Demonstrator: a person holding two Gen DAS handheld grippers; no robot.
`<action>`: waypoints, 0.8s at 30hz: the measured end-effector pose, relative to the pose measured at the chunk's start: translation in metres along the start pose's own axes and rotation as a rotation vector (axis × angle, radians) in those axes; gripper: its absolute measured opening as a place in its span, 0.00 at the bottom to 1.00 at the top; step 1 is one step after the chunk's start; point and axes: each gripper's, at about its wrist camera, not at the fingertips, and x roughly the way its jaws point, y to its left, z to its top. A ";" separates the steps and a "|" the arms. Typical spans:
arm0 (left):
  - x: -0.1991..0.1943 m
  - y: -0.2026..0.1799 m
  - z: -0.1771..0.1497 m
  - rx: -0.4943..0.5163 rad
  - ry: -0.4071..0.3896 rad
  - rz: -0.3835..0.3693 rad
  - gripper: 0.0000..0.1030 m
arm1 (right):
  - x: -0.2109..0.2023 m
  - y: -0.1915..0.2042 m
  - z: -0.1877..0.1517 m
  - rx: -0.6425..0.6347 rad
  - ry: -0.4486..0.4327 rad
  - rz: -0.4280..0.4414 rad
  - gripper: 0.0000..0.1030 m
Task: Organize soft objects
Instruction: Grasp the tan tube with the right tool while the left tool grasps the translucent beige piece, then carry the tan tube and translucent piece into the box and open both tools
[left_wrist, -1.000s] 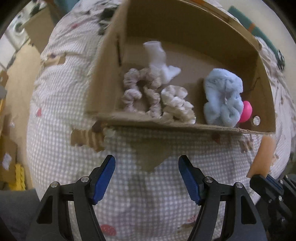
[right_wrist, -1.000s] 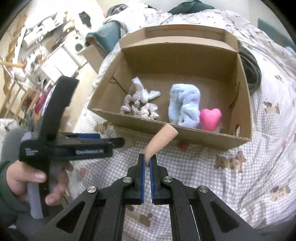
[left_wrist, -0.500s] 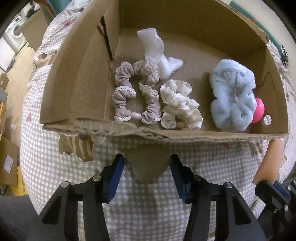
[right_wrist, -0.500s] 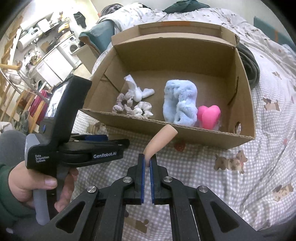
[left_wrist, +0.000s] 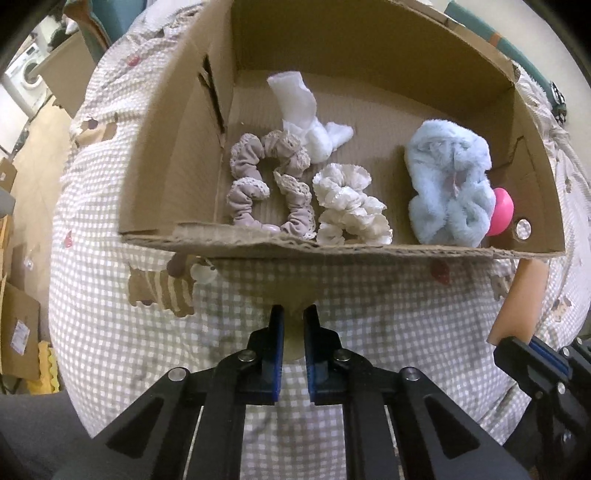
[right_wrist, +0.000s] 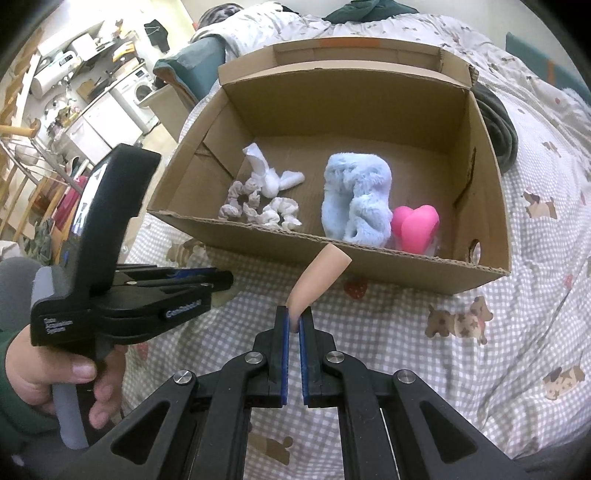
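An open cardboard box (left_wrist: 332, 249) (right_wrist: 487, 206) sits on a checked bedspread. In it lie a taupe scrunchie (left_wrist: 258, 184), a cream scrunchie (left_wrist: 351, 206), a white cloth (left_wrist: 306, 118), a fluffy blue piece (left_wrist: 450, 192) (right_wrist: 358, 199) and a pink heart (right_wrist: 415, 227). My left gripper (left_wrist: 292, 317) is shut on a beige soft pad (left_wrist: 288, 295) lying in front of the box's near wall. My right gripper (right_wrist: 292, 321) is shut on a peach sponge piece (right_wrist: 319, 277), held upright just before the box; it also shows in the left wrist view (left_wrist: 521, 299).
The checked bedspread (right_wrist: 461, 369) with dog prints spreads all round. A dark garment (right_wrist: 495, 114) lies behind the box's right side. A laundry area with a washing machine (right_wrist: 142, 88) is far left. The hand-held left gripper body (right_wrist: 110, 258) is left of my right gripper.
My left gripper has closed from wide open onto the beige pad in front of the box. The right gripper has stayed shut on the peach sponge, nearly still.
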 end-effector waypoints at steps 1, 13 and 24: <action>-0.002 0.001 -0.001 -0.001 -0.004 0.004 0.09 | 0.000 0.000 0.000 0.000 -0.001 0.000 0.07; -0.049 0.025 -0.022 -0.045 -0.072 0.036 0.09 | -0.008 0.000 -0.001 0.002 -0.027 0.010 0.07; -0.087 0.024 -0.039 -0.080 -0.181 0.024 0.09 | -0.033 -0.001 0.001 0.015 -0.119 0.052 0.07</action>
